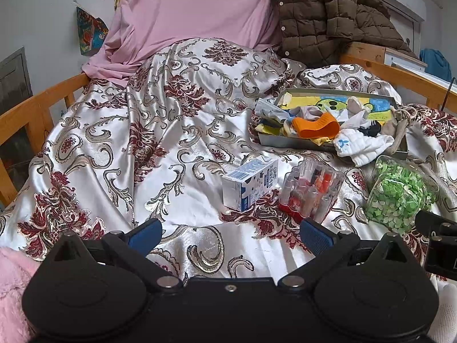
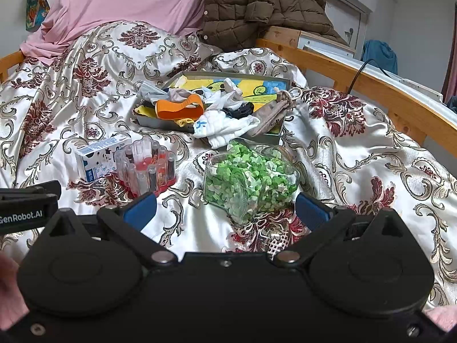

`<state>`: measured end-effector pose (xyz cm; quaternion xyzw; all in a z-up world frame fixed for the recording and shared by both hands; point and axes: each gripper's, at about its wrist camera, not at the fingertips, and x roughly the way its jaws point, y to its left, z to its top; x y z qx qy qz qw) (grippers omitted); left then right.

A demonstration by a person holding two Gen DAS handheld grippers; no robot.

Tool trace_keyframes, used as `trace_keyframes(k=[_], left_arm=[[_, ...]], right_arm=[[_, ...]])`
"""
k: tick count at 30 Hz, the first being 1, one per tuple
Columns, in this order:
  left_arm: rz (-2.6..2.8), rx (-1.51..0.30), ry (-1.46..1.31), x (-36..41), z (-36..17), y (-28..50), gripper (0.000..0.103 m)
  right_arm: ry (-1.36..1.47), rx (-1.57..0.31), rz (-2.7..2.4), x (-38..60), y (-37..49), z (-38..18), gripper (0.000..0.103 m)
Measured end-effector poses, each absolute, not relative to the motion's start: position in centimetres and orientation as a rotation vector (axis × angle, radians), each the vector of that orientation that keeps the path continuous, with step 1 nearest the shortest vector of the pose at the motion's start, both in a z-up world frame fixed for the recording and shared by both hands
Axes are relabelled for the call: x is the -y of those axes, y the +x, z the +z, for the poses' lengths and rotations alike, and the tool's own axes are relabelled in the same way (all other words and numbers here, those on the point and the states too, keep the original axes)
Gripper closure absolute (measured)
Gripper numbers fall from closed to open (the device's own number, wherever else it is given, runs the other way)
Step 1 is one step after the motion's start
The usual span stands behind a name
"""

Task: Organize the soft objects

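Note:
A shallow grey tray [image 1: 285, 142] [image 2: 148, 120] lies on the bed and holds a pile of soft things: an orange band [image 1: 318, 125] [image 2: 178, 108], a white cloth with a blue mark [image 1: 361, 144] [image 2: 222, 128], a beige drawstring pouch [image 1: 400, 127] [image 2: 271, 111] and other small cloths. My left gripper [image 1: 230, 235] is open and empty, low over the bedspread, well short of the tray. My right gripper [image 2: 225, 210] is open and empty, with the clear jar of green bits [image 2: 251, 177] [image 1: 400, 191] just beyond its fingers.
A small white and blue carton [image 1: 250, 184] [image 2: 100, 157] and a clear holder of small bottles [image 1: 310, 190] [image 2: 148, 165] lie in front of the tray. The bed has wooden rails [image 1: 37, 108] [image 2: 371, 83]. A pink pillow [image 1: 194, 11] and a brown quilted jacket [image 1: 328, 11] are at the head.

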<state>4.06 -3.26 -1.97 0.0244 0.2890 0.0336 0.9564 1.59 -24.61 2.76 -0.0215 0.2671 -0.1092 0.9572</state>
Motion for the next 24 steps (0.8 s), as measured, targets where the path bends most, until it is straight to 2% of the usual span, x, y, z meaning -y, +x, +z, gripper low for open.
trace_keyframes(k=[24], left_arm=[[0.038, -0.582, 0.062, 3.57, -1.81, 3.63, 0.001]], right_arm=[[-0.045, -0.545, -0.221, 24.57, 1.66, 2.84, 0.001]])
